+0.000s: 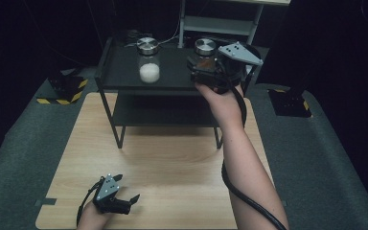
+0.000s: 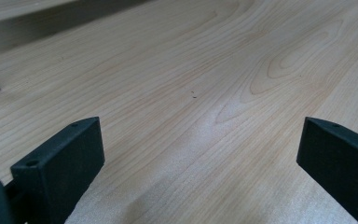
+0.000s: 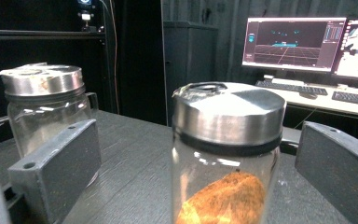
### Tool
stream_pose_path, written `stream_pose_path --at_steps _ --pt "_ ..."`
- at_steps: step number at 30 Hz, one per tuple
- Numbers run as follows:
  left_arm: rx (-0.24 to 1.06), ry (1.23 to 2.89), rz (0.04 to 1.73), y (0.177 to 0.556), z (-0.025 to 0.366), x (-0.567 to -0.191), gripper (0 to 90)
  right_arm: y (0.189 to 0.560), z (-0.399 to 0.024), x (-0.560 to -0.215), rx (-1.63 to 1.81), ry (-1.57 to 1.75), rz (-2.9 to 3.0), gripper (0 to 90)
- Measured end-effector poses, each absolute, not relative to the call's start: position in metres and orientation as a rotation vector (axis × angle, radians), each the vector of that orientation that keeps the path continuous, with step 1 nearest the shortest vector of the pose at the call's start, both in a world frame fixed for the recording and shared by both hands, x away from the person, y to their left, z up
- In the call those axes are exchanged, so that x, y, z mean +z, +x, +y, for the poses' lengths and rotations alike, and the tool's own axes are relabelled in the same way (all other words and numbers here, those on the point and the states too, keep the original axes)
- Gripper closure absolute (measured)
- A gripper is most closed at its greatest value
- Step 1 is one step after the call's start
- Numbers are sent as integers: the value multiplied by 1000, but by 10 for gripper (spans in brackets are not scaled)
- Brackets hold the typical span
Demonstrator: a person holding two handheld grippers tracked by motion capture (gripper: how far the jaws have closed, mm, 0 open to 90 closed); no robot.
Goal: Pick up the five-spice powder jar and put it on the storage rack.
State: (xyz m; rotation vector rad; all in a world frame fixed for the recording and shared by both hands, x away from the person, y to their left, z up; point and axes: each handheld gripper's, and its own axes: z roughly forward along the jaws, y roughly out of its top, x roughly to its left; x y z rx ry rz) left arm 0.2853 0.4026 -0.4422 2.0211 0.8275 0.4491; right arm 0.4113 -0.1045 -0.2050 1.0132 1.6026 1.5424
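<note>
Closest to the person, the left tool [image 1: 124, 191] rests low over the pale wooden surface [image 1: 172, 163] near its front left corner, its two black jaws spread wide with only bare wood grain between them. Further out, the right forearm stretches forward across the surface to a black two-tier shelf [image 1: 120, 79] standing at the back edge. There the right tool [image 3: 198, 158] is held level at the top tier, its jaws spread well apart on either side of a glass jar with orange-brown powder [image 3: 226, 154]; a gap shows between each pad and the glass, so nothing is pinched. That jar stands upright on the dark top tier at its right end, capped with a shiny metal lid [image 3: 228, 109]. To its left on the same tier, well apart from it, stands a second jar with white powder [image 1: 149, 61], also upright and lidded. Beyond the shelf, in the right gripper view, lit monitors [image 3: 293, 44] and a keyboard [image 3: 291, 87] sit on a desk in the dark room.
</note>
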Motion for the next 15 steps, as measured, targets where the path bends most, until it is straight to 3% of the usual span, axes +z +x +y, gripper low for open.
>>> stream_pose_path --at_steps 15 --pt "453 2023 830 284 402 -442 9 383 -114 -224 1557 985 1636 0"
